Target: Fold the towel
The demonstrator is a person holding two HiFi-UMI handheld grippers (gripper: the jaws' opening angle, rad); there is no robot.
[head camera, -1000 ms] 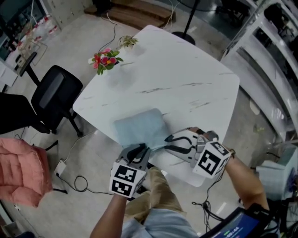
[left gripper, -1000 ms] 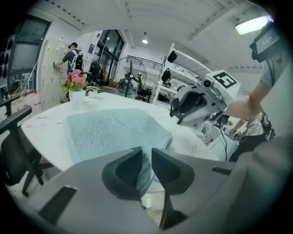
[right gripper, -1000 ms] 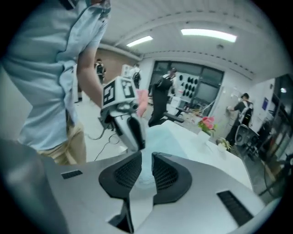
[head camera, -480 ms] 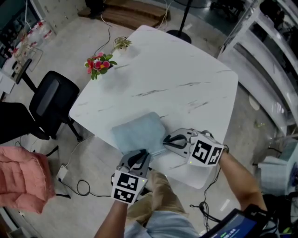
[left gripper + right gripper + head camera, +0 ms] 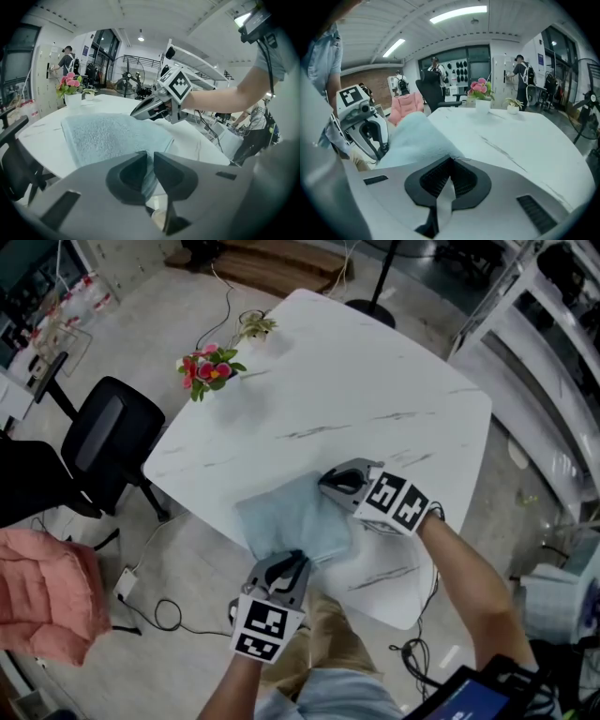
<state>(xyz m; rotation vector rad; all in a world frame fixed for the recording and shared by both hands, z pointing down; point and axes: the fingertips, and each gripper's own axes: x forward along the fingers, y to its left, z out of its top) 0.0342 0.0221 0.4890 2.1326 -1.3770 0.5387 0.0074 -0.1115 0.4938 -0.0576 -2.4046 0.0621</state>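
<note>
Head view: pale blue terry towel (image 5: pixel 291 521) on white marble bench (image 5: pixel 356 381), ahead of left claw (image 5: pixel 286 568), whose jaws have just been closing onto its edge; right claw (image 5: pixel 330 481) clamps a corner. Fold barely begun.

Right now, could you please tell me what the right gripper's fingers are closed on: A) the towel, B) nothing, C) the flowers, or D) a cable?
A: in the right gripper view, the right gripper is shut on a fold of the towel, which runs between its pads.
</note>
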